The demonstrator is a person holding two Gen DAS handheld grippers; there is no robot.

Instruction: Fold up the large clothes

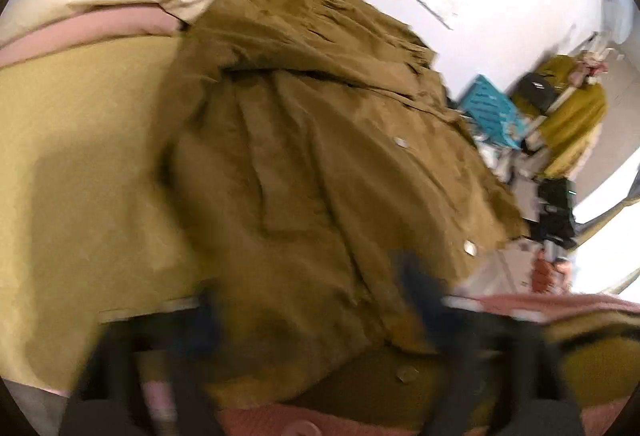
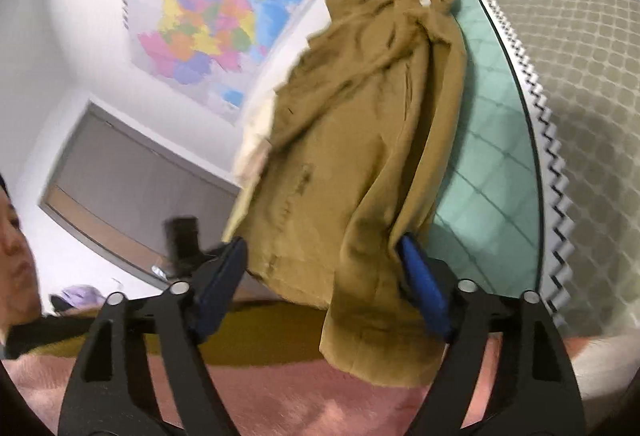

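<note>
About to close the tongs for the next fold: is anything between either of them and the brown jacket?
Nothing visible. The brown jacket already hangs between the right tongs' blue pads, which stand apart around the fabric. In the blurred left wrist view the jacket lies over the left tongs; whether they pinch it is unclear.

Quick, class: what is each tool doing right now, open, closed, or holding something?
Left tool: too blurred to tell; the brown jacket lies between its fingers.
Right tool: jaws apart, jacket fabric between them; grip cannot be told.
</note>
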